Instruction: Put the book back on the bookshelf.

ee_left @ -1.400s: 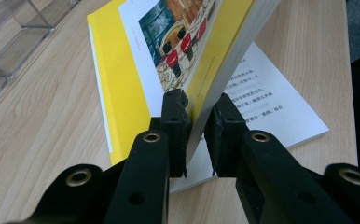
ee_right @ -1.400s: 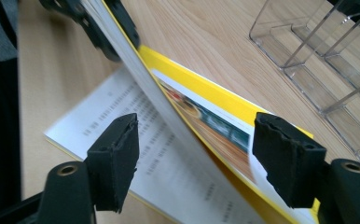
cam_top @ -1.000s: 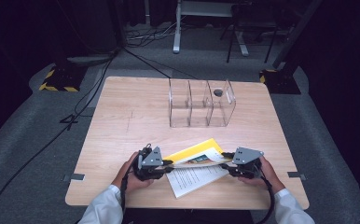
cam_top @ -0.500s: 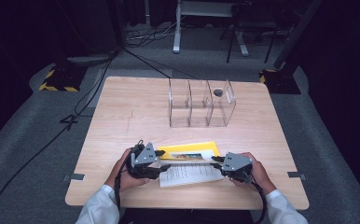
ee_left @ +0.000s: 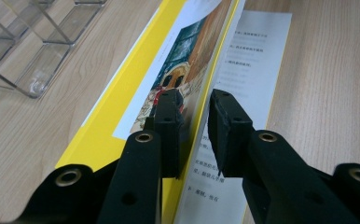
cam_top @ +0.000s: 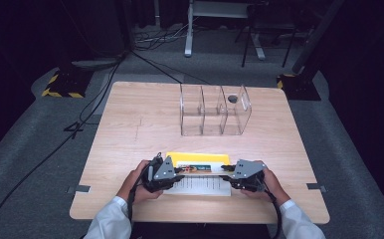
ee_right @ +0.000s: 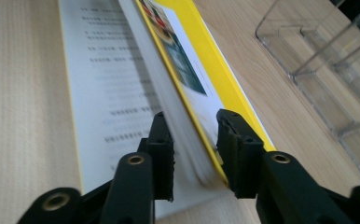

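A yellow-covered booklet [cam_top: 197, 158] lies open near the table's front edge, its white text page [ee_left: 257, 56] flat on the wood. My left gripper [cam_top: 180, 172] is at the booklet's left end. In the left gripper view a raised leaf with a picture [ee_left: 187, 56] stands between the left gripper's [ee_left: 194, 100] jaws, which have just been closing. The leaf leans on one pad and a gap shows at the other. My right gripper [cam_top: 225, 172] is at the right end. Its jaws [ee_right: 192, 119] have just been opening, with a blurred bundle of pages [ee_right: 183, 116] loose between them.
A clear plastic organiser [cam_top: 215, 110] with three compartments stands at the middle back of the table, a small dark round thing [cam_top: 233, 99] by its right compartment. Bare wood [cam_top: 130, 124] lies between it and the booklet. Cables run over the floor at the left.
The booklet has swung from a slant to lie square with the front edge. The right hand has come in leftward. The raised yellow cover has dropped lower.
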The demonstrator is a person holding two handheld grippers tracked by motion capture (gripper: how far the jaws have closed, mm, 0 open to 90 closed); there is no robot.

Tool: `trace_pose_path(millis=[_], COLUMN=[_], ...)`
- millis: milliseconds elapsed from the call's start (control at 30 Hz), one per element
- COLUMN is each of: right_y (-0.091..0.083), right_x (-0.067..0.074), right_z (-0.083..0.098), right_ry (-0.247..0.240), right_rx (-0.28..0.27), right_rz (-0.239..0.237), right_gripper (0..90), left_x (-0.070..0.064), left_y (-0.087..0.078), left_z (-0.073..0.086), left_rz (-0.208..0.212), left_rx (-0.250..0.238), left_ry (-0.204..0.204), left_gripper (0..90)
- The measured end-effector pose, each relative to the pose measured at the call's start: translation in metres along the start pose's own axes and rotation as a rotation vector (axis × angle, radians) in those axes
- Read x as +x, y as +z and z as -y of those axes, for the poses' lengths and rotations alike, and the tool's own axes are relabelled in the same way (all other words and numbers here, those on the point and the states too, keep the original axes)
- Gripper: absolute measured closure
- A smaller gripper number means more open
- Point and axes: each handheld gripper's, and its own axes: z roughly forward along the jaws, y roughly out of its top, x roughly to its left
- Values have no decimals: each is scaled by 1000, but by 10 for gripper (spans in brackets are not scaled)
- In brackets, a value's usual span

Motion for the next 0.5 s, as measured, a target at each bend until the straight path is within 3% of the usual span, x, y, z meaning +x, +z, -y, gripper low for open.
trace_pose_path(millis=[100, 167, 300, 500], right_y=[1, 2, -1, -3], right_x=[-12, -15, -13, -1], right_z=[16, 18, 12, 2], right_ry=[57, 56, -8, -99], right_rx=[-36, -67, -91, -73], right_rz=[-21, -16, 14, 4], right_gripper=[645, 676, 740, 797], left_x=[5, 7, 13, 11], left_y=[-2, -3, -9, -15], left_z=[5, 5, 4, -2], left_rz=[23, 22, 27, -75], left_rx=[-11, -25, -52, -33], left_ry=[-17, -28, -60, -62], left_gripper=[736, 738, 715, 466])
